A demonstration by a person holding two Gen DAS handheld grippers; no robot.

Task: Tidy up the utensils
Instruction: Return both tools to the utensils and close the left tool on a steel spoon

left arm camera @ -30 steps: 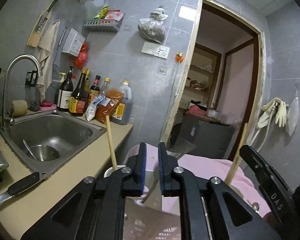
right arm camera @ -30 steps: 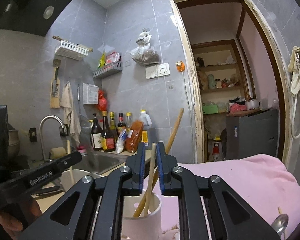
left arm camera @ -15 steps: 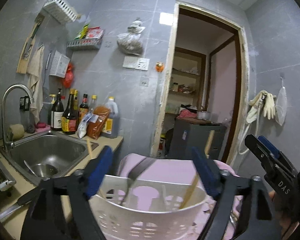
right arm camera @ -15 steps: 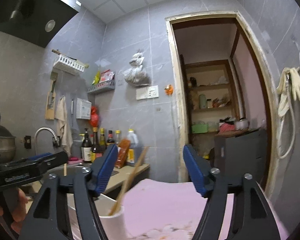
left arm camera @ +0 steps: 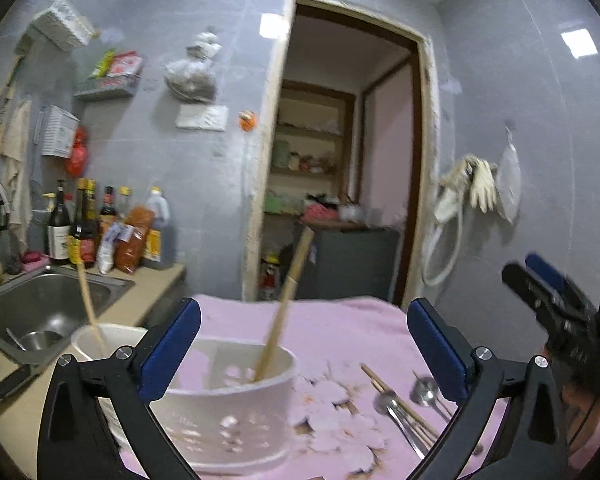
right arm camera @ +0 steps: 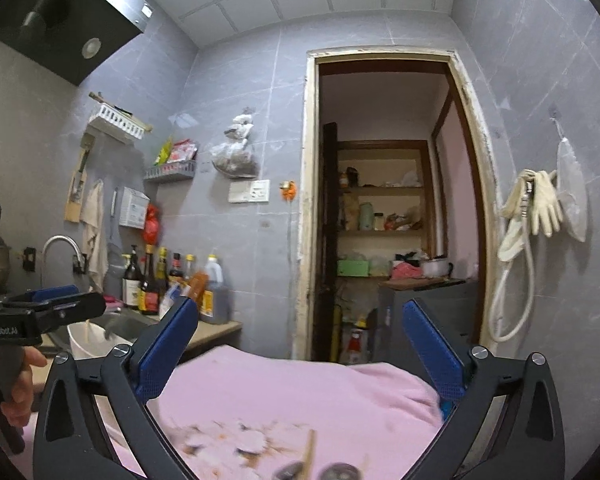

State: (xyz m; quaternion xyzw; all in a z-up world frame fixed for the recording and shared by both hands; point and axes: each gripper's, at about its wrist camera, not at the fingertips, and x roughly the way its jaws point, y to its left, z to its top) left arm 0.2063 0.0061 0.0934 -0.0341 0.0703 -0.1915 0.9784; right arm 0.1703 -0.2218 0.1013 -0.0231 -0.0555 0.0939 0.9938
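Both grippers (left arm camera: 303, 344) (right arm camera: 300, 350) spread wide, white holder (left arm camera: 236, 412) near cloth (left arm camera: 340, 324) edge

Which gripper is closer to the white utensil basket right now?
Left. The left gripper, open, hangs right over the white utensil basket, which sits between its fingers in the left wrist view. The right gripper, also open, is off to the right over the pink cloth.

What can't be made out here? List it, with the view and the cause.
- Left wrist view: what lies inside the white holder, beyond the wooden stick; its wall and the left gripper hide it.
- Left wrist view: how many spoons and chopsticks lie on the pink cloth; motion blur.
- Right wrist view: the utensils at the bottom edge; cut off and blurred, below the right gripper.
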